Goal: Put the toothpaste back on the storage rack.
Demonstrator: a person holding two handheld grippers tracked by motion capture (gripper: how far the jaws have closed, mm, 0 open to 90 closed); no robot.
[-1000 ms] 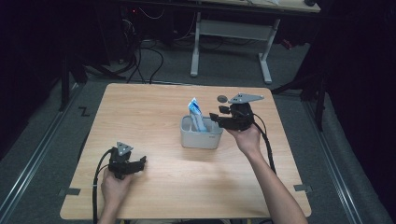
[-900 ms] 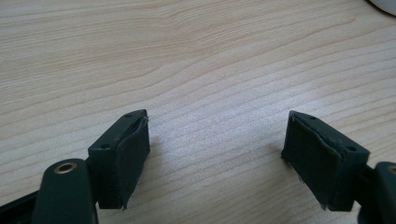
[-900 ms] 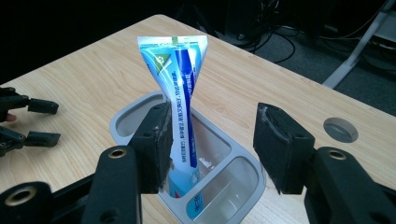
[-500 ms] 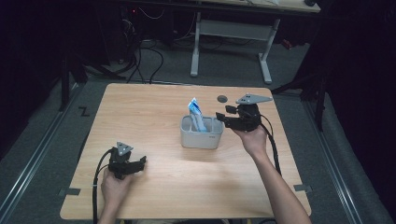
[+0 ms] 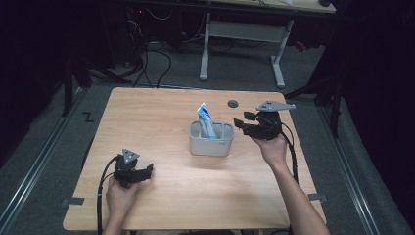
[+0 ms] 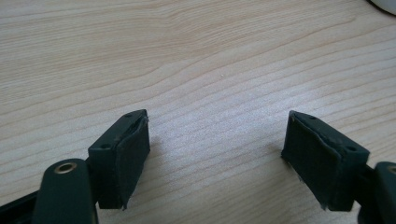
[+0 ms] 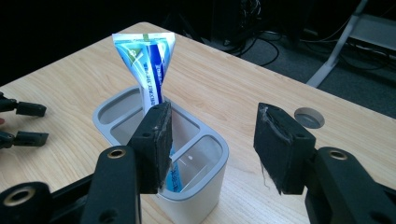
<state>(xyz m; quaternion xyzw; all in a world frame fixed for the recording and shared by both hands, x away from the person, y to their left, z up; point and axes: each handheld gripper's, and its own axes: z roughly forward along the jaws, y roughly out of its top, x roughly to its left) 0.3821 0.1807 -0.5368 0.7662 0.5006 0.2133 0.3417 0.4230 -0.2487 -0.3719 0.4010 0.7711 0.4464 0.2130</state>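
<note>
Toothpaste tube [image 7: 150, 70] stands upright in middle compartment of grey holder [image 5: 211, 145], mid-table [image 5: 161, 112], crimped end up. My right gripper [image 7: 212, 140] just beside holder's right end, jaws spread, gripping nothing. My left gripper [image 6: 217, 156] well apart near front-left table edge, jaws spread over bare wood.

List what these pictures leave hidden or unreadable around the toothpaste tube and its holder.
- Lower end of the toothpaste tube: sunk in the grey holder and crossed by a jaw of the right tool in the right gripper view.
- Print on the tube: too small in the high view, blurred in the right gripper view.
- Holder in the left gripper view: cut off by the top right edge beyond the left tool.
- Holder's compartment floors: shadowed.
</note>
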